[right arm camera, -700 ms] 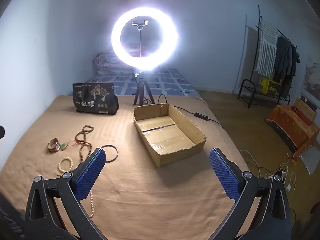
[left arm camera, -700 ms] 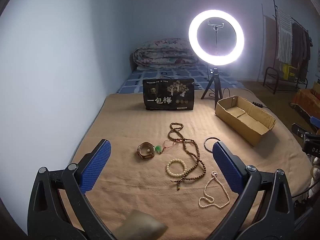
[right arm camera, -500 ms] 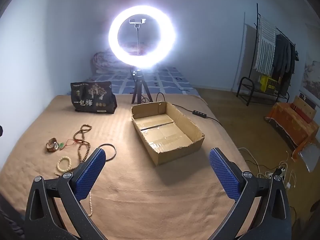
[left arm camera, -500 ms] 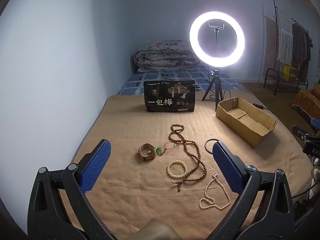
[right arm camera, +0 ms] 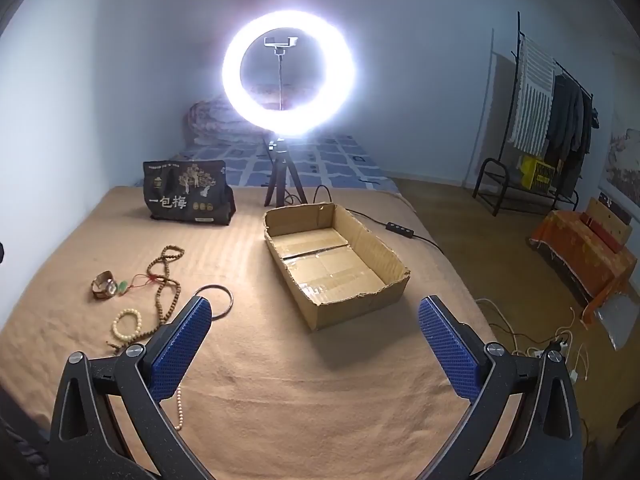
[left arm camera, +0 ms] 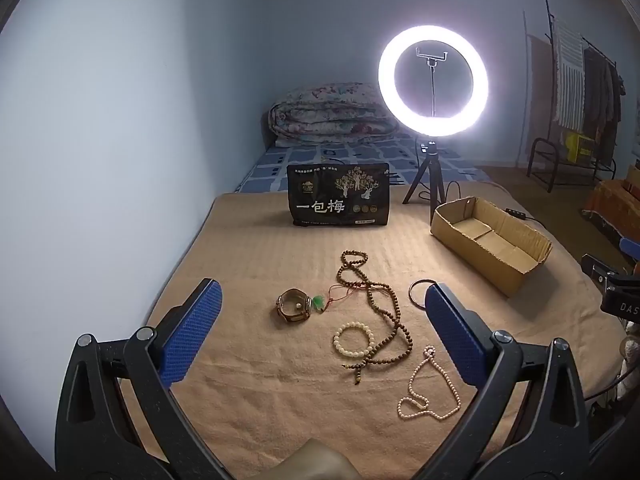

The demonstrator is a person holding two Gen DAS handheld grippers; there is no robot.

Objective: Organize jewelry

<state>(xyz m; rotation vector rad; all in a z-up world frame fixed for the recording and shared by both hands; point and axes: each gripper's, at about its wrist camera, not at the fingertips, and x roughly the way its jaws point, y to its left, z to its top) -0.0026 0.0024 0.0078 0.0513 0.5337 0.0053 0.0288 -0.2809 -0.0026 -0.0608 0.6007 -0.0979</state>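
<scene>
Jewelry lies on a tan blanket [left arm camera: 256, 264]: a long brown bead necklace [left arm camera: 380, 308], a white bead bracelet [left arm camera: 354, 340], a pearl necklace [left arm camera: 430, 386], a bangle-like piece with a green pendant on red cord [left arm camera: 294, 306], and a dark ring bangle [left arm camera: 418, 292]. An open, empty cardboard box [right arm camera: 332, 260] stands to their right. My left gripper [left arm camera: 320, 328] is open, above and short of the jewelry. My right gripper [right arm camera: 312, 336] is open, before the box. The jewelry shows at left in the right wrist view [right arm camera: 164, 280].
A black snack bag [left arm camera: 338, 200] stands at the blanket's far edge. A lit ring light on a tripod [left arm camera: 433, 80] stands behind the box, its cable [right arm camera: 400, 232] trailing right. Folded bedding [left arm camera: 328, 114], a clothes rack [right arm camera: 548, 120] and floor clutter lie beyond.
Both views have shifted slightly; the scene sits a little lower in the left wrist view and slightly left in the right wrist view. Both grippers stay open. No jewelry has moved.
</scene>
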